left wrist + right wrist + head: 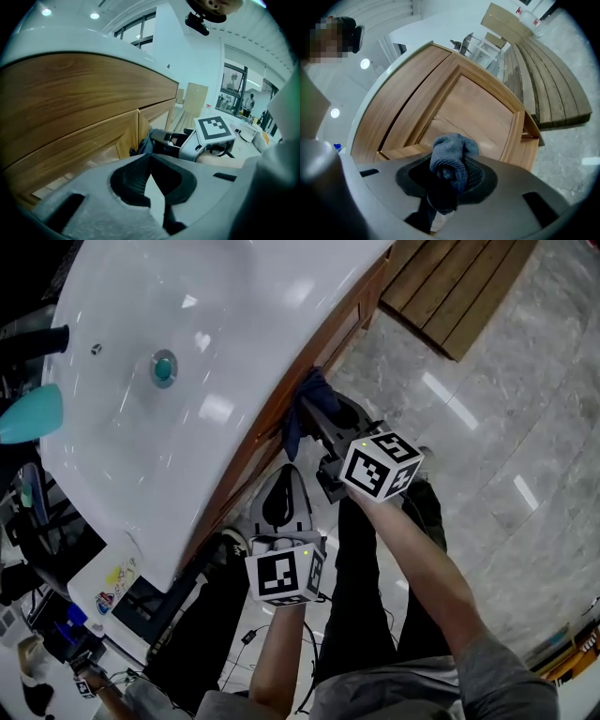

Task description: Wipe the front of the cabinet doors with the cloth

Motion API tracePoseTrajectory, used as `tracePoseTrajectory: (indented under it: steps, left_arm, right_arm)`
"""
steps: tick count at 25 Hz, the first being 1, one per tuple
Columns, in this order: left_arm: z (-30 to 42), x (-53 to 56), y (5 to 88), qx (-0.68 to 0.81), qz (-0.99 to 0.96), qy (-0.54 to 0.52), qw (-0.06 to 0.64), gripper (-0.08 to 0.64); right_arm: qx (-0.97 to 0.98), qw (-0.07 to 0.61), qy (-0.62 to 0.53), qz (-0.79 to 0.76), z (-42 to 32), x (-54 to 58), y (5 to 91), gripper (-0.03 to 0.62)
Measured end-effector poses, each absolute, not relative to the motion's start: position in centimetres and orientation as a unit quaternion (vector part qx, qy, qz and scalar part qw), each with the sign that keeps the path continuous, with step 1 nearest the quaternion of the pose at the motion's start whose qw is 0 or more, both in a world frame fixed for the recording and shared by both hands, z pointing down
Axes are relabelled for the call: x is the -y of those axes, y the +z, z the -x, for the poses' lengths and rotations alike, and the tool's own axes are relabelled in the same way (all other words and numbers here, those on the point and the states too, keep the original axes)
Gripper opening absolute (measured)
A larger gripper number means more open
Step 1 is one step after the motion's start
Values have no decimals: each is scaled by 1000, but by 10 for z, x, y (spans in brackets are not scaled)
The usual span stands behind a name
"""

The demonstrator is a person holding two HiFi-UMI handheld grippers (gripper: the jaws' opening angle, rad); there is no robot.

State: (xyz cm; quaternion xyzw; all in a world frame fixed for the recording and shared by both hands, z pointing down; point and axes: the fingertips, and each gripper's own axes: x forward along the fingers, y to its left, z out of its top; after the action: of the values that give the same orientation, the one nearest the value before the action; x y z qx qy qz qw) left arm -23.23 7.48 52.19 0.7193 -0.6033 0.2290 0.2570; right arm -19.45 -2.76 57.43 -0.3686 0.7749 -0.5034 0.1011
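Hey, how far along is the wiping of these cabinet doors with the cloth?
Done: the cloth is picked up and clamped in the right gripper. In hand: it sits up against the wooden cabinet door, seemingly touching. Left: no wiped patch shows on the wood, so treat the door fronts as yet to do. The left gripper is shut and empty.

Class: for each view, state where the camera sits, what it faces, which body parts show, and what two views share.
Head view: on the head, steeply down at the white washbasin; forearms, legs, left gripper, right gripper show.
Left gripper view: on that gripper, along its shut jaws toward the wooden cabinet doors.
Right gripper view: on that gripper, facing one cabinet door, jaws shut on the blue-grey cloth.
Shared: doors, cloth.
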Motion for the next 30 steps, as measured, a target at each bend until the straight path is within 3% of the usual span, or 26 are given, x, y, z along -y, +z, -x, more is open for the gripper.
tracePoseTrajectory:
  steps: [30]
  left_arm:
    - [224,-55,547,570,-738,242,268,9]
  right_arm:
    - [-757,-4,-501,421,189,32,683,117]
